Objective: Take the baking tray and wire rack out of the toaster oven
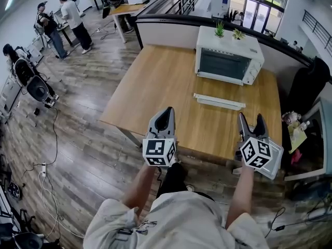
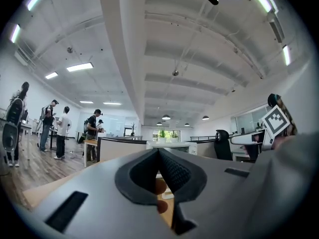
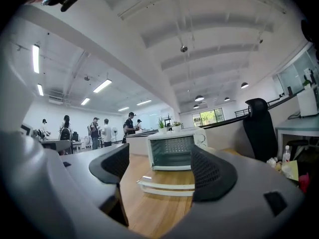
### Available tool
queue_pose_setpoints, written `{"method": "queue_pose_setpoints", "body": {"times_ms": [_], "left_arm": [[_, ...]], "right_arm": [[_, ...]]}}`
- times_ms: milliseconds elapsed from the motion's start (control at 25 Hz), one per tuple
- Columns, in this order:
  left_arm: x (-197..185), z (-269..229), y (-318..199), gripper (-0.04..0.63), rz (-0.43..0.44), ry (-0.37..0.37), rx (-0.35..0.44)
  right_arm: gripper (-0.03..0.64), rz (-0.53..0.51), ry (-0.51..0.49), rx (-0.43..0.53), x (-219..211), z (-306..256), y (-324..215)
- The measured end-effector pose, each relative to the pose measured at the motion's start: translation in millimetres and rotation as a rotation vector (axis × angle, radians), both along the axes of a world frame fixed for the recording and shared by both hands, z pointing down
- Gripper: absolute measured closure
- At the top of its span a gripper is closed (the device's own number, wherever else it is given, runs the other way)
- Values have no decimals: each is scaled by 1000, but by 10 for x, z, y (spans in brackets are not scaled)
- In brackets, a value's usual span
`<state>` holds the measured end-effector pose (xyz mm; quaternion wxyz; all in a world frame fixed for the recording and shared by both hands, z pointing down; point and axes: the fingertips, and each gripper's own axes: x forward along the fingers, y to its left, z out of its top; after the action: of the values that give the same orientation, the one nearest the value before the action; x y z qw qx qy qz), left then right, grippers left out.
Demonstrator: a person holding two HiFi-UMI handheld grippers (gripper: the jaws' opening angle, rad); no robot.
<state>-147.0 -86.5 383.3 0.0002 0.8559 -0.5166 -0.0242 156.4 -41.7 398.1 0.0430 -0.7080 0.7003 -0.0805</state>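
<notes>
So nothing had actually started at this point, as far as I could judge. The oven [image 1: 228, 61] sat at the far side of the table [image 1: 150, 87] with its door shut. The tray and rack were presumably inside, because neither was out on the wood, and I couldn't make them out through the glass in any view. Both grippers hovered over the near edge, well short of the oven and pointed roughly at it, which looked like a ready stance more than a reach. The left gripper [image 1: 167, 113] had its jaws pressed together with nothing between them, so I'd guess it was just parked. The right gripper [image 1: 250, 122] had its jaws wide apart and empty, and its own view framed the oven [image 3: 174, 153] right between them, so my bet was it was lined up to go for the door. A long white bar [image 1: 219, 101] lay on the table just in front of the oven, and I couldn't tell what it was. It sat in the approach path, so it might have got bumped when the door dropped.
</notes>
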Motion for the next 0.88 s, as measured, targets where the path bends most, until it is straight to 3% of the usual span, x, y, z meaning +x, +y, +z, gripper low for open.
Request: {"method": "queue_pose_setpoints", "body": {"times_ms": [160,560,720,880], "left_arm": [[19,-36,36,580,4,-12,22],[18,-62,22,580,1,-19,24],[-26,-60,33,580,-7,-22,21],[-59,-65,30,580,-9,-23,23]], "right_arm": [[219,-16,16,4,-75,-28,21],[237,-6,-49,7,14,10,-11],[285,-11,-57,4,-36,51,-15],[381,-18,-59,16,-96,33,-18]]}}
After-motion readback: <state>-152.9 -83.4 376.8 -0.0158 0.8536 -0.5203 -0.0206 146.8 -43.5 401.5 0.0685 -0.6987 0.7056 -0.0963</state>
